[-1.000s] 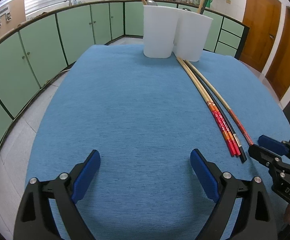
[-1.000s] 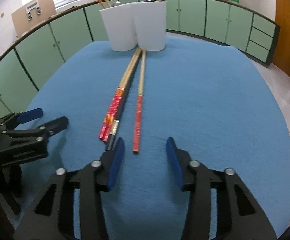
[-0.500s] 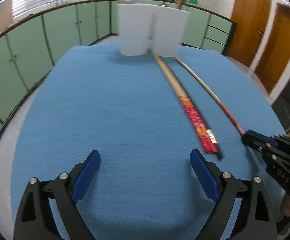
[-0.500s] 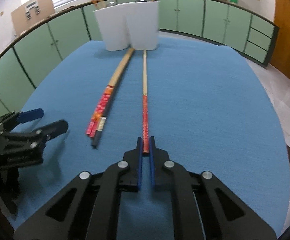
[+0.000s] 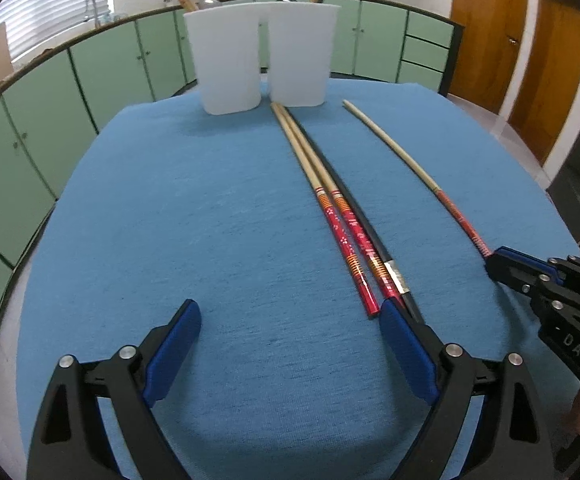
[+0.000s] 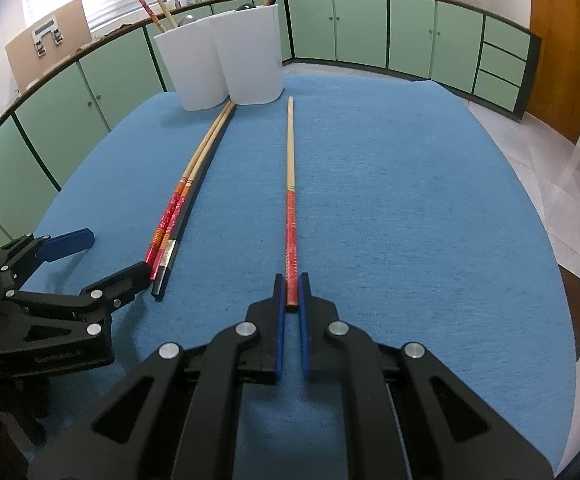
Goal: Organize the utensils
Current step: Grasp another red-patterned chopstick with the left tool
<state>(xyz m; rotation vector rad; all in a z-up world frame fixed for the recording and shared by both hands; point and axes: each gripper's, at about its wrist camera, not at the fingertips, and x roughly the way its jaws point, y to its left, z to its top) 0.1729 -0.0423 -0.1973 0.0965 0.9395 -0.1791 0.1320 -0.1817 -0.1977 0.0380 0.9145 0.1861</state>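
Left wrist view: the left gripper (image 5: 290, 334) has its jaws wide, holding nothing, low over the blue worktop (image 5: 194, 216); the right pad sits just beside the bundled chopsticks (image 5: 332, 210).

Right wrist view: the right gripper (image 6: 292, 292) has its jaws pinched on the single chopstick (image 6: 290, 184), which points toward two white holders (image 6: 226, 66).

Two containers (image 6: 226, 62) side by side at the far end of the bench (image 6: 410, 200), chopsticks standing in them, a bundle of chopsticks (image 6: 182, 208) lying in front of the containers, a single chopstick (image 6: 290, 184) lying apart to its right.
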